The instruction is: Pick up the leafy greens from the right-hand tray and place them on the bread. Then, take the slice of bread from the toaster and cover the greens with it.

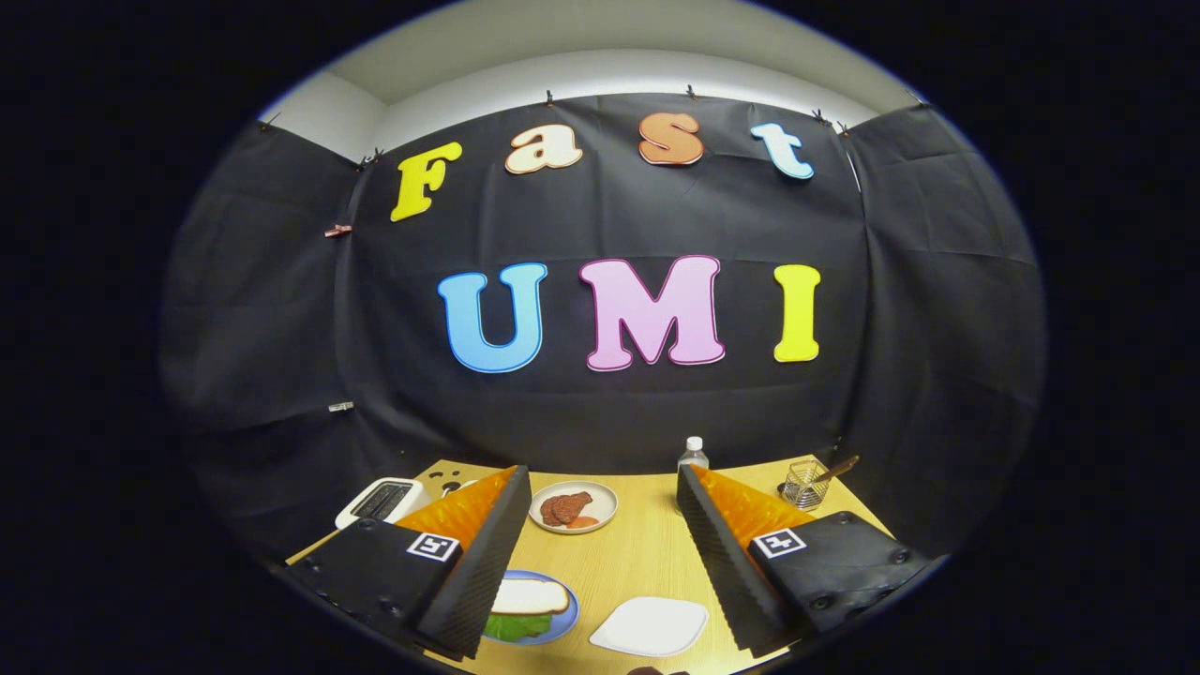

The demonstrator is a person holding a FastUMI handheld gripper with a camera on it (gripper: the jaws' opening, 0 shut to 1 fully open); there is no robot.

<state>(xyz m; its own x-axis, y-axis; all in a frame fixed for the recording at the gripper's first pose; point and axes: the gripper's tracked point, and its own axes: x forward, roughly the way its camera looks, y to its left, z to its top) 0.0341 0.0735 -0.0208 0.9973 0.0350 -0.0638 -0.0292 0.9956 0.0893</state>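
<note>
Gripper (600, 553) spread wide, holding nothing, high above table (647, 562). Bread slice (528, 596) already atop leafy greens (516, 626) on blue plate (565, 619), beside left finger. Likely light, soft, crumbly; pinch gently by opposite edges. White tray (650, 625) bare; toaster (380, 502) beyond.

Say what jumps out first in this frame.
The hand-held gripper stands open, its fingers spread wide over a wooden table. Beside the left finger sits a blue plate with bread on top of greens; a bare white tray lies between the fingers. Beyond them are a plate of meat, a toaster to the left, a bottle and a wire cup.
</note>
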